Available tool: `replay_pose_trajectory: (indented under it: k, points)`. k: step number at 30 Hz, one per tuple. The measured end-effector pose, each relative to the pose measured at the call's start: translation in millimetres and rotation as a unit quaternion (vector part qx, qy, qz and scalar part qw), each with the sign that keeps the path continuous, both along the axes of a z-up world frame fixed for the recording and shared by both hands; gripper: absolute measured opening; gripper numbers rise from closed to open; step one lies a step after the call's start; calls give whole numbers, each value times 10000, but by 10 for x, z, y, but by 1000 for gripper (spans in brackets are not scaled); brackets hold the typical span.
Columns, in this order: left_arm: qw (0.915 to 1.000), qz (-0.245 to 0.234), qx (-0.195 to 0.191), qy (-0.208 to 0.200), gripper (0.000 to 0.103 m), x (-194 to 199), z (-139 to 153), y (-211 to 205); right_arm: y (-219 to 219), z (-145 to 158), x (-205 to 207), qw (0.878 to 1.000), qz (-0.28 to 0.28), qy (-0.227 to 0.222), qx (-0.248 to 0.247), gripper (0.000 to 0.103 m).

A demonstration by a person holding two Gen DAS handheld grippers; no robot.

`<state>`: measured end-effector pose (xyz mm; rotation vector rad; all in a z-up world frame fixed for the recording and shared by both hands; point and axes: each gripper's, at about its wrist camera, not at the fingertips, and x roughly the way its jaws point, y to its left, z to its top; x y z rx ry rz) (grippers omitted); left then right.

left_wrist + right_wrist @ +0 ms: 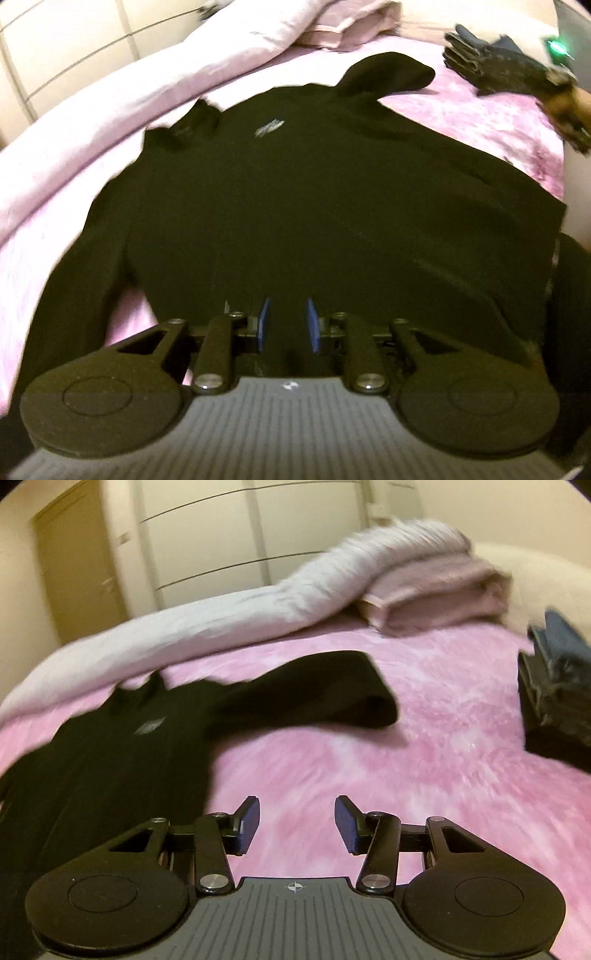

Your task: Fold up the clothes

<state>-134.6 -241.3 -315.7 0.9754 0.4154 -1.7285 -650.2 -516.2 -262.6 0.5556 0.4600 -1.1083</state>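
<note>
Because it lies spread flat on the pink bed (424, 746), the black sweater (314, 206) looks soft and limp; hem corners or sleeve cuff seem best holds. Folded dark clothes (557, 698) sit well apart. Left gripper (287, 325) and right gripper (297, 821) both gape, empty.

The left black two-finger gripper with blue pads (287, 325) points forward and slightly down, its jaws parted by a narrow gap with nothing visibly pinched between the blue pads (264, 321). The right black two-finger gripper with dark blue pads (296, 823) is level and forward-facing, its jaws spread wide apart and holding nothing; its blue pads (248, 821) face each other across the gap. In the left wrist view, the person's right hand in a dark glove (495, 62) shows at the upper right, blurred, with bare wrist skin (569, 105) below it.
</note>
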Motion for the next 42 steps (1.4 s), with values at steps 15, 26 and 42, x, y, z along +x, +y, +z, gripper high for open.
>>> replay_pose_trajectory:
  k: [15, 26, 42]
  points:
    - [9963, -782, -144, -310, 27, -880, -473, -1930, -1954, -338, 88, 9904, -197, 1273, -511, 5]
    - [9913, -1244, 2, -440, 30, -1150, -547, -1783, -1479, -659, 208, 8485, 191, 4899, -1991, 8]
    - [9904, -1286, -35, -502, 34, -1134, -528, -1811, -1009, -486, -751, 9505, -916, 2960, -235, 30]
